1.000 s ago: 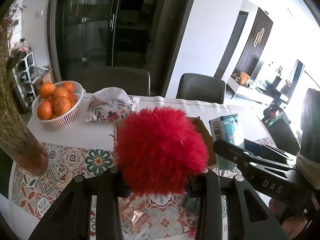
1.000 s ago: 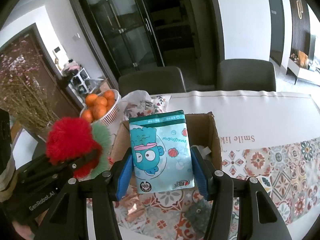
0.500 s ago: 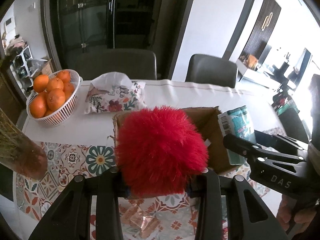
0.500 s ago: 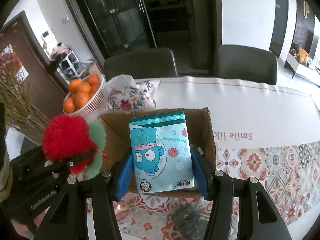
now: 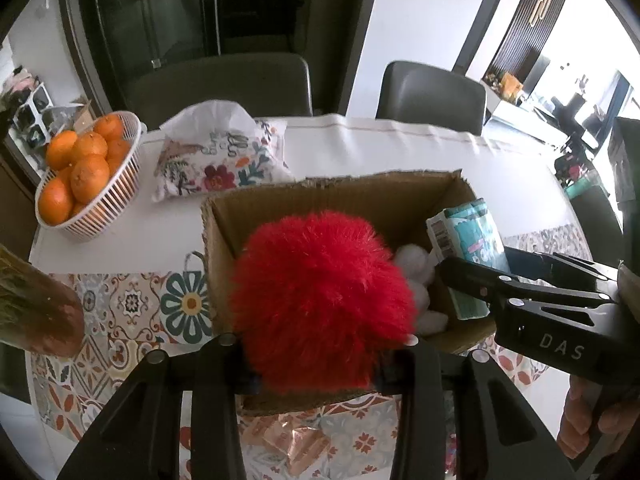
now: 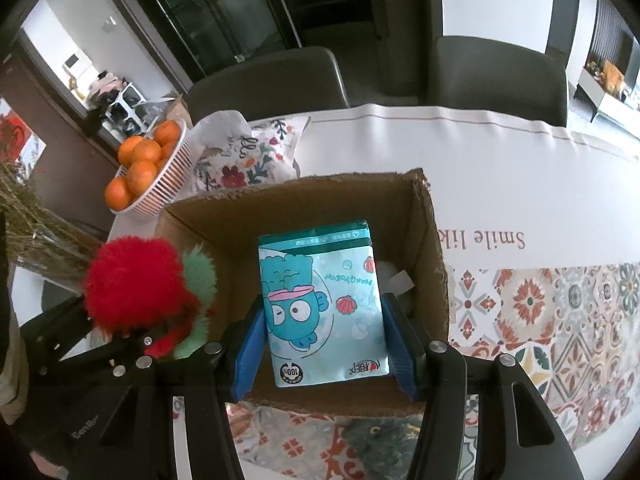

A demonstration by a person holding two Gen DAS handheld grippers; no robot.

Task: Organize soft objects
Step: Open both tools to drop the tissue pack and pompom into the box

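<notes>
My left gripper (image 5: 316,364) is shut on a fluffy red and green plush toy (image 5: 320,300), held over the near left part of an open cardboard box (image 5: 340,188). The toy also shows in the right wrist view (image 6: 136,284). My right gripper (image 6: 324,352) is shut on a teal tissue pack with a cartoon fish (image 6: 320,304), held over the same box (image 6: 304,196). The pack shows at the box's right side in the left wrist view (image 5: 468,248). White soft things (image 5: 416,276) lie inside the box.
A white basket of oranges (image 5: 80,176) and a floral tissue pouch (image 5: 220,156) sit behind the box on the table (image 5: 380,148). A vase of dried flowers (image 5: 36,316) stands at the left. A grey plush (image 6: 380,444) and copper wrappers (image 5: 296,440) lie in front of the box. Two chairs stand behind.
Both grippers have moved forward and tilted down over the box, so its inside now shows. Both still hold their objects.
</notes>
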